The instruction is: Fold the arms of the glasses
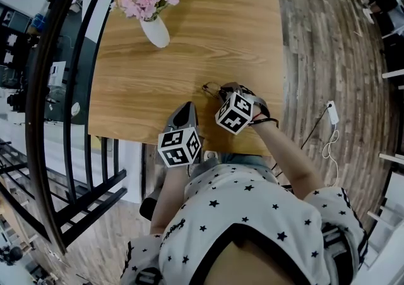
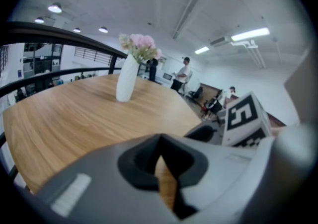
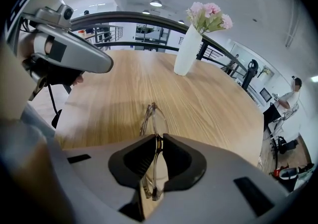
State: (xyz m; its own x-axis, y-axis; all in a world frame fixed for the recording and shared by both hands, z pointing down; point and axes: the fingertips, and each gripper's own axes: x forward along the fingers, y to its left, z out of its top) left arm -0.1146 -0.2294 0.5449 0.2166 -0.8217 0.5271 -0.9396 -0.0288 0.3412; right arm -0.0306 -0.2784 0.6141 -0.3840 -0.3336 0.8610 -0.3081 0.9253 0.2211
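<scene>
Right tool (image 3: 158, 138): jaws pinching the glasses (image 3: 154, 117) at about mid-frame, pointed steeply down at the tabletop (image 1: 208, 37).
Glasses: clear frame, seen edge-on in the right gripper view; one lens sticks out past the jaw tips, the rest sits between the pads. They are over the tabletop's near edge, on the person's right. Contact with the wood not readable.
Left tool (image 2: 160, 141): jaws pressed together, nothing between them. It sits at the near edge, just left of the right tool.
Vase (image 1: 156, 31): white, with pink flowers, upright at the far left, well apart from both tools.
</scene>
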